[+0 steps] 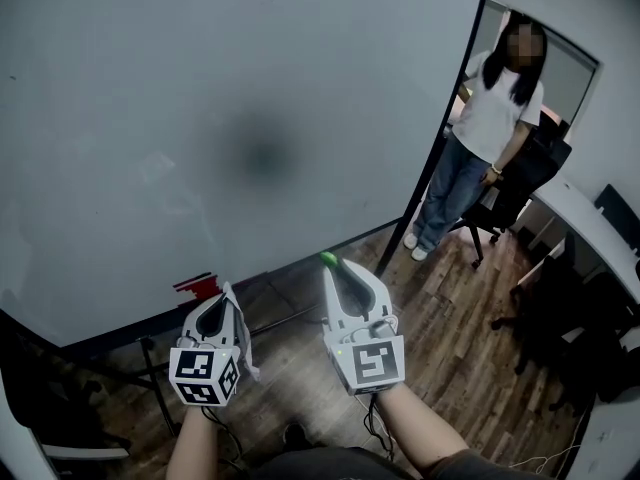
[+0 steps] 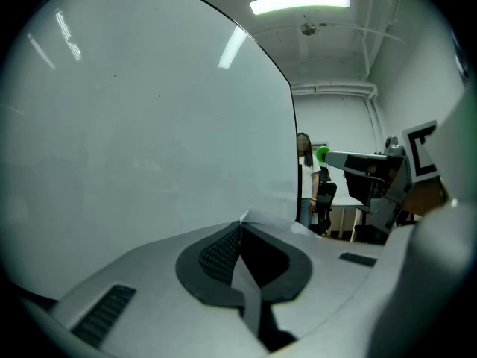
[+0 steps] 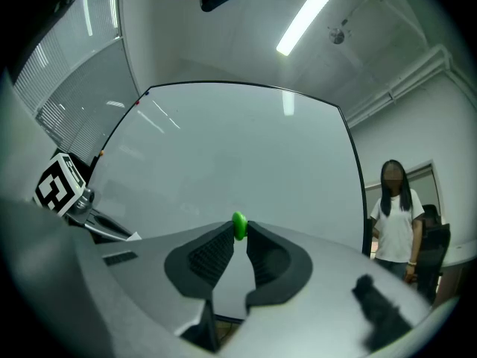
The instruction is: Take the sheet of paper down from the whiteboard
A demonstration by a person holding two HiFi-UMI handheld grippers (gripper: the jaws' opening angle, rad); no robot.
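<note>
The whiteboard (image 1: 230, 118) is bare in the head view. Below it, my left gripper (image 1: 225, 292) is shut on the sheet of paper (image 1: 247, 356), which hangs edge-on beside the jaws. In the left gripper view the paper's white corner (image 2: 259, 219) sticks out past the closed tips of the left gripper (image 2: 240, 227). My right gripper (image 1: 335, 266) is shut on a small green magnet (image 1: 328, 260), pinched at the very tips. In the right gripper view the magnet (image 3: 239, 225) shows between the right gripper's (image 3: 239, 231) pads, in front of the whiteboard (image 3: 238, 155).
A red object (image 1: 197, 286) lies on the board's lower ledge. A person (image 1: 485, 138) stands at the right past the board's edge, beside a black office chair (image 1: 520, 183) and a white desk (image 1: 590, 230). The floor (image 1: 450, 328) is wood.
</note>
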